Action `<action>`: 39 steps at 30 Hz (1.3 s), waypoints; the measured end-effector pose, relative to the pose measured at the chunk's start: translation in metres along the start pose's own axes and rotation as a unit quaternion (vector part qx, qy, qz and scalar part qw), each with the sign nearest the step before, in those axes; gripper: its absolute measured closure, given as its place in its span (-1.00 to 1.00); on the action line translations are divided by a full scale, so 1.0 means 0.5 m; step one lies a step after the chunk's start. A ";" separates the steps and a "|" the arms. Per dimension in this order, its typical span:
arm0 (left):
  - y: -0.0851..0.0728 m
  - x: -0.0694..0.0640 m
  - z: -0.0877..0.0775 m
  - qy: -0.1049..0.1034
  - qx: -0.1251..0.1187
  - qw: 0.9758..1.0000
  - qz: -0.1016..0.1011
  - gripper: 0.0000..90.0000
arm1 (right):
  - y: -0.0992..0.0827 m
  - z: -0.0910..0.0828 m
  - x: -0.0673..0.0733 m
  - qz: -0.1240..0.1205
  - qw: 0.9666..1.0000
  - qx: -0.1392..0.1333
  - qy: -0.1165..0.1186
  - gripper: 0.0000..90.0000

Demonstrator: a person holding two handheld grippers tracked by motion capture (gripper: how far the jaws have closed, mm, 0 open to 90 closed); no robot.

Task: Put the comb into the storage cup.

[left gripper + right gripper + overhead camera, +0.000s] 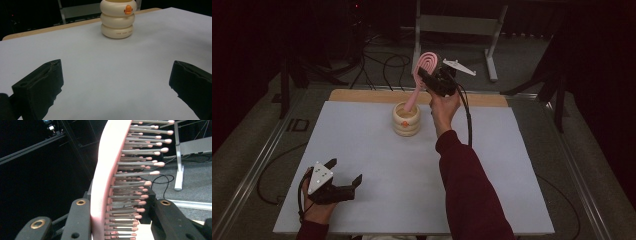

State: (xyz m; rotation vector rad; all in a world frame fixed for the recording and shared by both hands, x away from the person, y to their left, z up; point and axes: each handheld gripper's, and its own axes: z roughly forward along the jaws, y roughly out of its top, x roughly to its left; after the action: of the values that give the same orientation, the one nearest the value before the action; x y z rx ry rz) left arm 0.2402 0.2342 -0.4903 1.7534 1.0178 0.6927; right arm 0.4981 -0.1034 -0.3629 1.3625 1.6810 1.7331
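The left gripper (346, 175) rested low near the table's front-left corner, jaws spread wide and empty; the right gripper (424, 75) was raised at arm's length, jaws closed on a pink brush (424, 67)

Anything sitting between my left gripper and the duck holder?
Nothing: bare grey mat runs from the open left gripper to the cream duck holder, as the left gripper view shows.

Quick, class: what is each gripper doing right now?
Left gripper: open, holding nothing, low over the table.
Right gripper: shut on the pink hairbrush, whose handle sits in the cream holder.
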 end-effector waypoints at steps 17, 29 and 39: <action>0.000 -0.001 0.001 0.000 0.000 1.000 0.002 -1.00 | -0.043 0.009 0.006 -0.008 1.000 0.009 -0.004 0.43; 0.000 -0.001 0.001 0.000 0.000 1.000 0.003 -1.00 | -0.074 0.013 -0.003 0.001 1.000 0.014 -0.007 0.43; 0.000 -0.002 0.002 -0.001 0.000 1.000 0.003 -1.00 | -0.093 0.015 -0.004 0.003 1.000 0.014 0.001 0.43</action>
State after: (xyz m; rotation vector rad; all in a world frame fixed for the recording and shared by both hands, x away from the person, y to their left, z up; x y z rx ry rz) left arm 0.2405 0.2329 -0.4907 1.7582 1.0119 0.6949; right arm 0.4891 -0.0905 -0.4075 1.3801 1.7103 1.7214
